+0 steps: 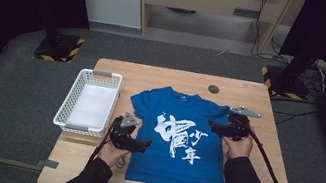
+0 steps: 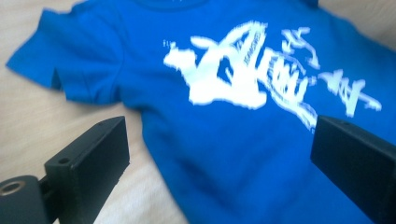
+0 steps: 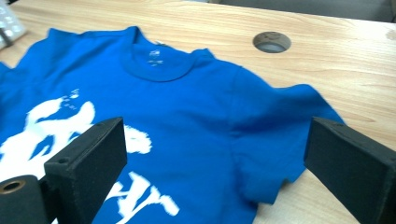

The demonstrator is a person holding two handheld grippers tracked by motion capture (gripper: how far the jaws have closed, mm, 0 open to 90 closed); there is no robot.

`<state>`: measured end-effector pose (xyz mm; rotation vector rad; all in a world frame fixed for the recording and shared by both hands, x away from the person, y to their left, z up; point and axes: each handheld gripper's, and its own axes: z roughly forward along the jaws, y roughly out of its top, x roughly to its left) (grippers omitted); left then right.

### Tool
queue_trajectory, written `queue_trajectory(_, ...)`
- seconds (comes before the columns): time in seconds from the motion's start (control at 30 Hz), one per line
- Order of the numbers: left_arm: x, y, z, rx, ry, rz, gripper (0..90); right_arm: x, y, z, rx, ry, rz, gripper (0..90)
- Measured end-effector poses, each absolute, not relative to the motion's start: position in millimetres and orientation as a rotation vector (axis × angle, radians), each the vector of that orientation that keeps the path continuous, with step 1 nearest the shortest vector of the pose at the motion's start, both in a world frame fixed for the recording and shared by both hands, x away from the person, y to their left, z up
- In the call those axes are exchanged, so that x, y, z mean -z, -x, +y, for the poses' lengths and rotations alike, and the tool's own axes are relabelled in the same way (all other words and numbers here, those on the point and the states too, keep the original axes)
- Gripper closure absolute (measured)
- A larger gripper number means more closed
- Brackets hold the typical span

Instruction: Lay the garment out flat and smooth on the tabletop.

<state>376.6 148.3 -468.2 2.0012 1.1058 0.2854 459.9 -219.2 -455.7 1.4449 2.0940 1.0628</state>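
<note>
A blue T-shirt (image 1: 177, 142) with a white print lies flat on the wooden table (image 1: 173, 80), collar toward the far edge. My left gripper (image 1: 145, 145) hovers at the shirt's left side, below its left sleeve, jaws wide apart with nothing between them. In the left gripper view the blue T-shirt (image 2: 233, 116) spreads under the open jaws. My right gripper (image 1: 210, 126) hangs over the shirt's right sleeve, open and holding nothing. The right gripper view looks down on the T-shirt (image 3: 187, 116), with its collar and right sleeve lying on the wood.
A white mesh basket (image 1: 81, 88) with a pale lining stands on the table left of the shirt, close to my left gripper. A round cable hole (image 1: 213, 89) sits in the tabletop beyond the collar; the same cable hole (image 3: 271, 41) appears in the right gripper view.
</note>
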Motion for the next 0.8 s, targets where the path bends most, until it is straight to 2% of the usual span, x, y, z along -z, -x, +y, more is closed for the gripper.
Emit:
queue_trajectory(0.33,469.1,-382.7,138.9,-0.306,-1.965,1.109,4.0,454.2,-432.7,-217.1,-1.102,-1.423,2.150,3.8)
queue_trajectory(0.8,474.6,-368.3,143.0,-0.279,-2.024,1.104,4.1,465.1,-400.5,-218.7,-1.050,-1.408,2.248,2.5)
